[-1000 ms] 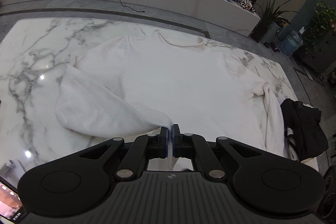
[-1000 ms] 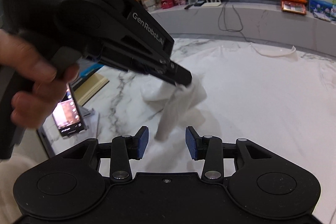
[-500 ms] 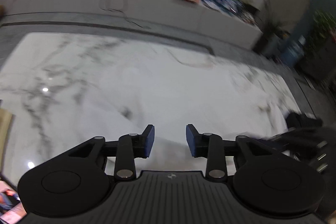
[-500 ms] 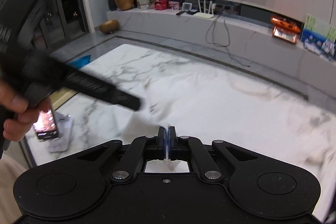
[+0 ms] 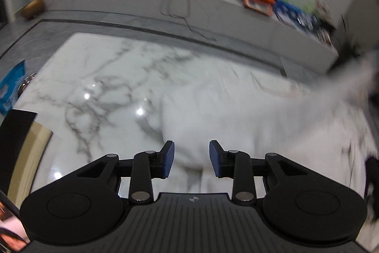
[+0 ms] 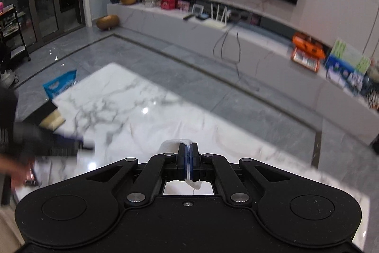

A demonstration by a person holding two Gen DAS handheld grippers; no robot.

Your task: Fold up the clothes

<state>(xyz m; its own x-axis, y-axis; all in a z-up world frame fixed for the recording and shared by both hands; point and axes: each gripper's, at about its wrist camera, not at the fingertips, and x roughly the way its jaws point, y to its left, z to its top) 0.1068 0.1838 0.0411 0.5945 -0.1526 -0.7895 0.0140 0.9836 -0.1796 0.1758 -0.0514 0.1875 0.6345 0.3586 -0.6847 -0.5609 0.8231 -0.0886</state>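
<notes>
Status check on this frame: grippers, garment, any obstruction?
Left gripper open, empty. Right gripper shut on white knit sweater, lifting a corner. Black cloth at marble table edge, clear.

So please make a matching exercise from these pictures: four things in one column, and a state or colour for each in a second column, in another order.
Things:
1. left gripper
2. right gripper
3. white garment
4. bag on the floor

States or colours:
A. blue
B. shut on white cloth
C. open, nothing pinched
D. spread on the marble table, one part lifted at the right

Pairs: 1-C, 2-B, 3-D, 4-A
</notes>
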